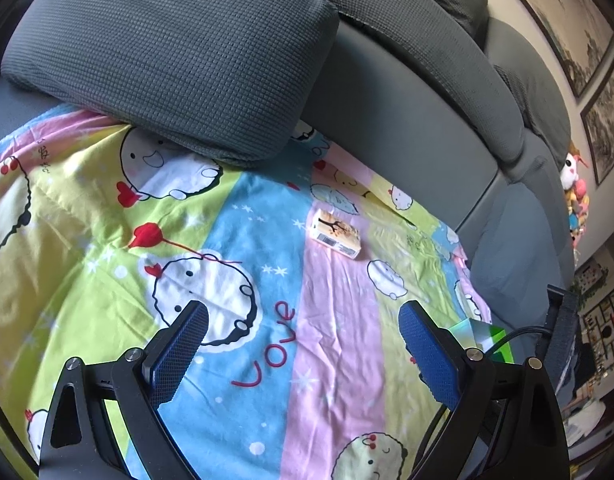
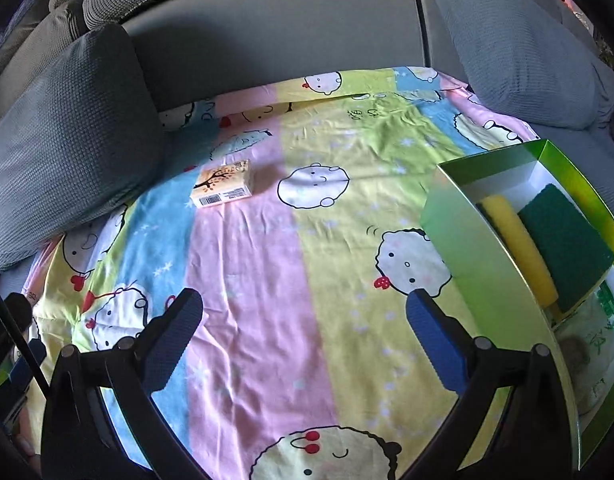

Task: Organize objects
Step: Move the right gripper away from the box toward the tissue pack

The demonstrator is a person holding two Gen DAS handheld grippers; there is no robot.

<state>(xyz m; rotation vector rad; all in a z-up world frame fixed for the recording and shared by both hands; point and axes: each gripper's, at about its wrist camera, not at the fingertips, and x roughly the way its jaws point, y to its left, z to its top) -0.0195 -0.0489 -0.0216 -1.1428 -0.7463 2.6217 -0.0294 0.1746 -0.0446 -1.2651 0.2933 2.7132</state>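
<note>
Both tools, left tool (image 1: 303,322) and right tool (image 2: 305,312), hover wide, empty, above the blanket (image 2: 267,280).

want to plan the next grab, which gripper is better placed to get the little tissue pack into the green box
Probably the right gripper: open and empty, tissue pack ahead-left, green box directly to its right. The left gripper, also open, sees only the box's corner.
</note>
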